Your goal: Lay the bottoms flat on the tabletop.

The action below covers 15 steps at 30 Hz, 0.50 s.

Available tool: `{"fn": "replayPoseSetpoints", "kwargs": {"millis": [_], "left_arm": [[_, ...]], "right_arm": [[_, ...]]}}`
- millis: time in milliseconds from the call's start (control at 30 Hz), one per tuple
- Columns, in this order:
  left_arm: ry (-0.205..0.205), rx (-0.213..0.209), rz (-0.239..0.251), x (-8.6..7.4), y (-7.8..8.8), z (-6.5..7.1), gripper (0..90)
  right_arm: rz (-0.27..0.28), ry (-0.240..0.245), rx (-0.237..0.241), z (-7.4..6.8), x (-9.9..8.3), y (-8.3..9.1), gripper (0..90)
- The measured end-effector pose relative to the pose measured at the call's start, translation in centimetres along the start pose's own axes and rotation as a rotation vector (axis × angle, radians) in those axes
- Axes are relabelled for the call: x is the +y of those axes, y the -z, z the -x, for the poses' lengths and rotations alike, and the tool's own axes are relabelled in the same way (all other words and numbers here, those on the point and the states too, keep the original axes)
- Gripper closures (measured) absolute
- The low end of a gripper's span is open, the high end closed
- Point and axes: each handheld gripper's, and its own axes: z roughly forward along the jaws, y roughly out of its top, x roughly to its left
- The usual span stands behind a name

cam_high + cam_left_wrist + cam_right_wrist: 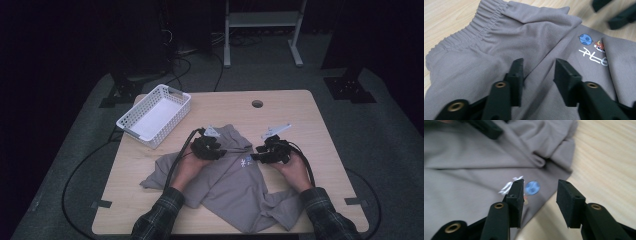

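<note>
High view: going left to right, a white basket [154, 115] sits at the desk's [300, 107] far left corner, clear of the work; next comes the grey shorts [235, 187], spread rumpled across the middle of the desk with the long axis running from the elastic waistband [471, 30] at the far side down toward the leg hems at the near edge. The left claw [209, 148] hovers over the waistband end, left of the small printed logo [246, 162]; in the left gripper view its jaws stand partly spread just above a fold, with cloth below them but nothing pinched. The right claw [271, 151] sits just right of the logo, at the shorts' right edge; in the right gripper view its jaws are also spread and hold nothing, with the edge of the fabric under them and bare wood to the right. The logo lies between the two claws, so either could reach it, though the right looks better placed to take that side edge.
</note>
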Motion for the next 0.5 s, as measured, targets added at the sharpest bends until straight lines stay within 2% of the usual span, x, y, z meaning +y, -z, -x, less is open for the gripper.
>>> {"fn": "replayPoseSetpoints", "kwargs": {"millis": [67,100,133,233,300,433,467,500], "left_arm": [[-0.005,0.000,-0.006,0.0,0.0,0.0,70.0],[-0.005,0.003,-0.010,-0.1,0.1,0.0,73.5],[-0.007,0.003,-0.009,-0.1,0.1,0.0,77.0],[-0.005,-0.006,-0.008,-0.1,0.2,-0.1,85.3],[-0.003,-0.010,-0.006,-0.1,0.2,-0.1,87.6],[-0.003,-0.013,0.004,-0.1,0.4,0.0,88.5],[-0.003,-0.013,0.004,-0.1,0.4,0.0,88.5],[-0.006,-0.014,0.002,-0.1,0.5,0.0,88.5]], "right_arm": [[0.014,-0.029,0.002,0.5,0.3,-0.6,54.9],[-0.001,-0.039,0.000,0.7,0.4,-1.0,53.9],[-0.015,-0.039,-0.010,0.9,0.4,-1.5,53.9],[-0.017,-0.050,-0.001,1.2,0.4,-2.1,53.1],[-0.014,-0.031,-0.009,1.2,0.6,-2.8,50.5],[-0.003,-0.030,-0.029,1.4,1.0,-3.4,48.7],[0.002,-0.024,-0.038,1.5,1.1,-3.6,49.8],[0.003,-0.031,-0.034,1.7,1.3,-3.7,59.2]]}}
